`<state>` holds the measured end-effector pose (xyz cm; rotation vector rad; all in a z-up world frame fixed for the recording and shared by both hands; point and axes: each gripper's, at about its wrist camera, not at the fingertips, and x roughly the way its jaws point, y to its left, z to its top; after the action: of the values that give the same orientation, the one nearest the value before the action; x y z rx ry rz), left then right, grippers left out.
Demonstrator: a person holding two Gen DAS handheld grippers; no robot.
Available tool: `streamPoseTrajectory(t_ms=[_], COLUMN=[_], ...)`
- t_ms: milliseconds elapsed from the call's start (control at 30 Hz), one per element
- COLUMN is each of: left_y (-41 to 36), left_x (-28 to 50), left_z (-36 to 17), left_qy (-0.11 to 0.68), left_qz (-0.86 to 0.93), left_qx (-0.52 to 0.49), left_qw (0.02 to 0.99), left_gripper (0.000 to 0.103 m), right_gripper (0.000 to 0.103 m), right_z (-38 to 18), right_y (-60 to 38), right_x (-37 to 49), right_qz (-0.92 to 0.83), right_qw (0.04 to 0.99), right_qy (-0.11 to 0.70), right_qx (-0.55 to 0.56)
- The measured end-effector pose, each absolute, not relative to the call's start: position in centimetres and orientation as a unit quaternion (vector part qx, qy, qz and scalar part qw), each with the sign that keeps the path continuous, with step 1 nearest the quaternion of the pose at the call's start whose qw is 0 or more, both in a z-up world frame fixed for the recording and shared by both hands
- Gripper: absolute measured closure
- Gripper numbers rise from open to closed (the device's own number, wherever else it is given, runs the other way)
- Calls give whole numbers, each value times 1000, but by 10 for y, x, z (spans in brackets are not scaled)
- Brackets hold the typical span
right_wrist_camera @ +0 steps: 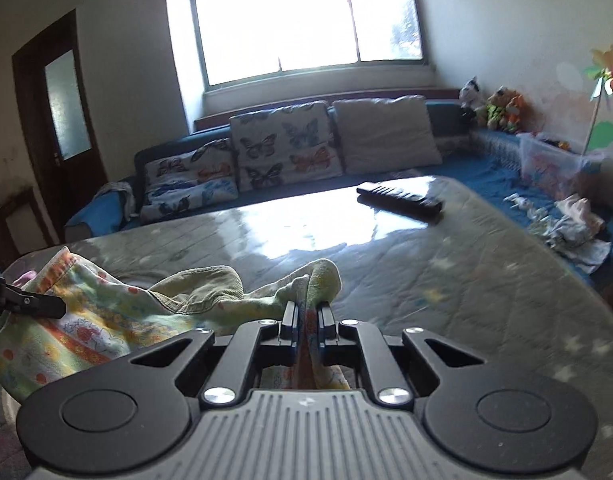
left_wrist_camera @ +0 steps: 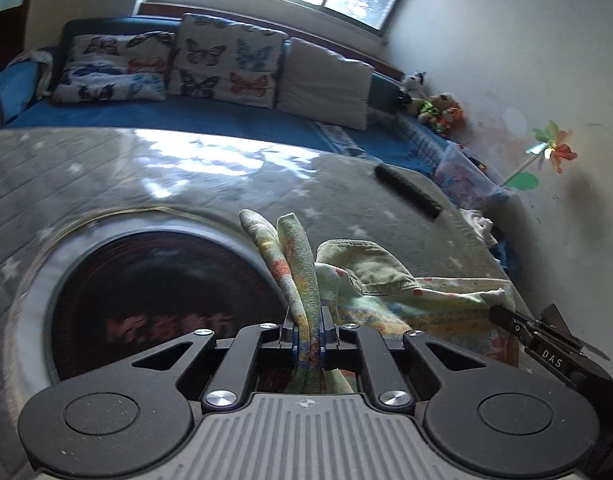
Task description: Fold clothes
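Your left claw (left_wrist_camera: 307,340) is clamped on a bunched edge of the printed garment (left_wrist_camera: 418,304), and your right claw (right_wrist_camera: 307,322) pinches another bunched edge of the same cloth. Between both claws, the garment sags in loose folds over the grey star-patterned desk (right_wrist_camera: 446,248). A dark round dish (left_wrist_camera: 158,300) sits below the left claw. A black remote (right_wrist_camera: 400,199) lies well apart at the desk's far side.

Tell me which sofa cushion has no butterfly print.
The plain off-white cushion, rightmost of the three against the blue sofa back. Both butterfly-print cushions sit to its left.
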<state>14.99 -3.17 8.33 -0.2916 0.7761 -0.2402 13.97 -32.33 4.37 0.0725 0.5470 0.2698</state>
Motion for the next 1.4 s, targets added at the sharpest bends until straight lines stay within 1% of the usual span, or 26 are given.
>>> streamPoseTrajectory(t_ms=[333, 600, 667, 700, 733, 767, 800, 867, 967, 1100, 1267, 1400], left_y=[-129, -180, -188, -191, -194, -194, -195, -192, -190, -191, -199, -205], left_x=[197, 216, 218, 218, 219, 219, 219, 218, 216, 209, 200, 192], left_z=[89, 78, 72, 68, 64, 61, 59, 56, 53, 48, 40, 33], left_qy=[370, 375, 379, 382, 385, 384, 383, 379, 381, 385, 393, 394], left_qz=[-174, -196, -195, -191, -188, -181, -174, -165, -164, -174, -187, -191], left_qx=[-80, -35, -17, -9, -2, 6, 14, 19, 21, 27, 44, 65], left_qw=[909, 905, 905, 904, 904, 905, 907, 910, 910, 906, 899, 897], left_gripper=[93, 93, 89, 89, 89, 84, 73, 63, 63, 59, 58, 54], right_gripper=[95, 95, 94, 92, 87, 85, 85, 85, 84, 77, 75, 69], right_z=[65, 59, 51, 47, 41, 39, 36, 33, 30, 21, 10, 0], right_y=[-394, -427, -435, -438, -441, -442, -444, -446, -445, -430, -397, -375], right_x=[159, 169, 171, 172, 174, 173, 173, 172, 172, 167, 156, 149], right_qz=[43, 2, -9, -14, -19, -22, -24, -25, -15, 19, 66, 92], right_qw=[967, 967, 964, 962, 960, 959, 958, 958, 956, 952, 945, 939], right_qy=[250, 254, 264, 271, 280, 281, 283, 286, 291, 303, 319, 331], right_qx=[15, 18, 23, 24, 22, 22, 21, 21, 28, 40, 25, 12])
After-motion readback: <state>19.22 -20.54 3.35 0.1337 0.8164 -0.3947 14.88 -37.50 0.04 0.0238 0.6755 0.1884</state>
